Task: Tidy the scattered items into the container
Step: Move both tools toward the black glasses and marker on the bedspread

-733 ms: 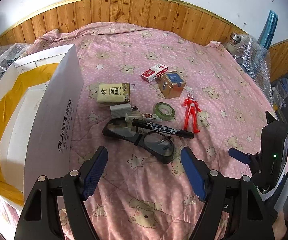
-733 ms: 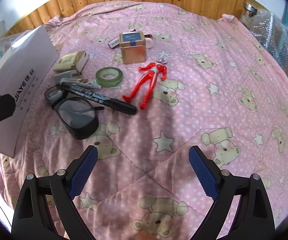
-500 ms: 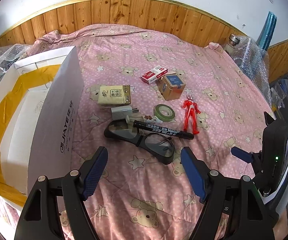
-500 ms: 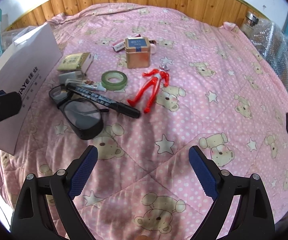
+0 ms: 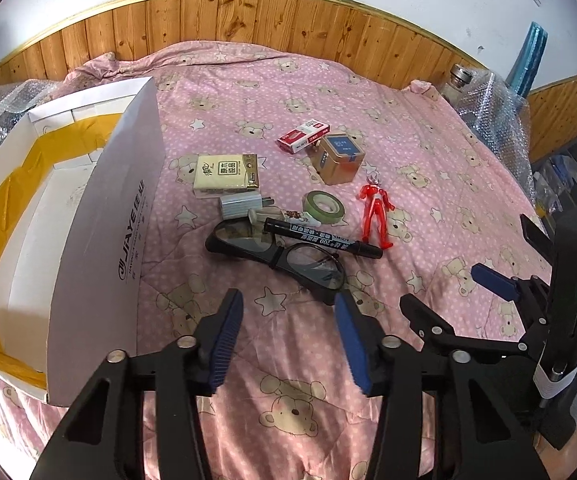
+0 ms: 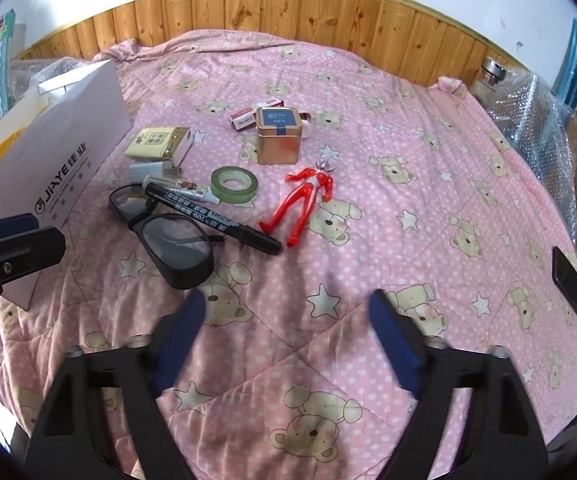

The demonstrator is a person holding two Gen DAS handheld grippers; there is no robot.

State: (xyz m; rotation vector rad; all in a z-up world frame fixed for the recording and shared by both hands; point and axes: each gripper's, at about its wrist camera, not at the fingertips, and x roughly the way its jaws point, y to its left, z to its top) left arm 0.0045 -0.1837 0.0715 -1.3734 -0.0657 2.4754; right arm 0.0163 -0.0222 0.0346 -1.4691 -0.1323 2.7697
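Observation:
Scattered on the pink bear-print quilt lie black glasses (image 5: 276,252), a black marker (image 5: 322,238), a red toy figure (image 5: 376,212), a green tape roll (image 5: 324,206), a gold tin (image 5: 338,156), a red staple box (image 5: 303,136), a tissue pack (image 5: 226,172) and a grey plug (image 5: 240,204). The white box (image 5: 100,208), lined with yellow tape, stands open at the left. My left gripper (image 5: 288,320) is open and empty, just short of the glasses. My right gripper (image 6: 288,308) is open and empty, nearer than the marker (image 6: 212,216) and figure (image 6: 304,204).
Wood panelling backs the bed. Bubble wrap (image 6: 536,120) and a glass jar (image 6: 492,72) crowd the far right corner. A dark phone (image 6: 570,280) lies at the quilt's right edge. The left gripper's finger (image 6: 8,236) juts in beside the box (image 6: 60,168).
The left gripper's fingers have drawn closer together but stay apart. The right fingers are blurred and slightly narrower. Both views have tilted up a little; no item has moved.

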